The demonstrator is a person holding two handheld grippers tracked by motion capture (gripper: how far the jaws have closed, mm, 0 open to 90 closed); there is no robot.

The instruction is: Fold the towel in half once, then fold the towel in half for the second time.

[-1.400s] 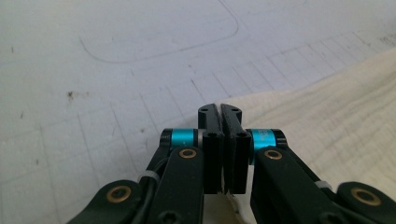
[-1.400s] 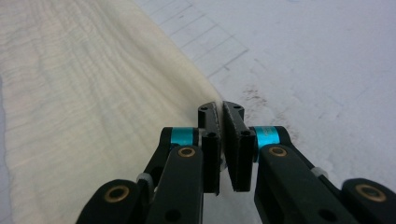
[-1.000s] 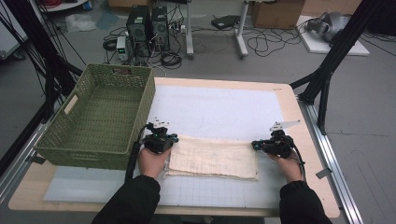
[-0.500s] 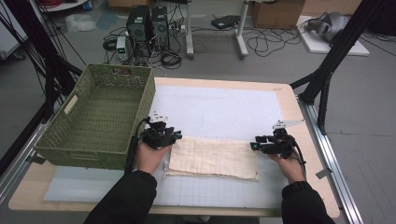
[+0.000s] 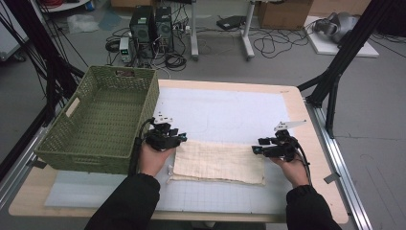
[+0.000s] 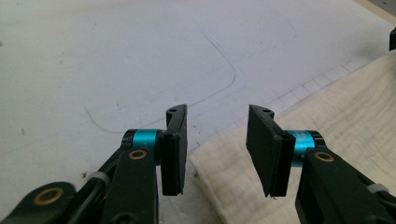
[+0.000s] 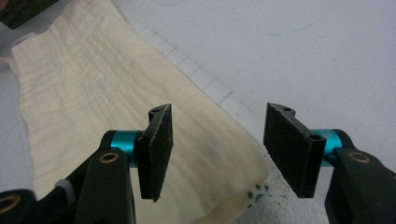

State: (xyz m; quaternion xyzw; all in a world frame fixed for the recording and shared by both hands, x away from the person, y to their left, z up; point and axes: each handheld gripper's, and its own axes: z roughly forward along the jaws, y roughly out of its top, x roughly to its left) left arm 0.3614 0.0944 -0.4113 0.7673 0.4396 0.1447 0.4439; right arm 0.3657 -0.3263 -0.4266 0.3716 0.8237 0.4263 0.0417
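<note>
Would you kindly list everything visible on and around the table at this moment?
Folded cloth: one, cream, near middle of the table, between the two grippers.
Basket: one, green woven, left end of the table.
Mat: one, white with grid lines, covering the tabletop.
Table: one, pale wood edge.
Computer towers: two, dark, on the floor beyond the table, amid cables.
Cardboard box: one, brown, far floor.
Left gripper: black, jaws open at the cloth's left corner.
Right gripper: black, jaws open over the cloth's right corner.
Sleeves: two, black.
</note>
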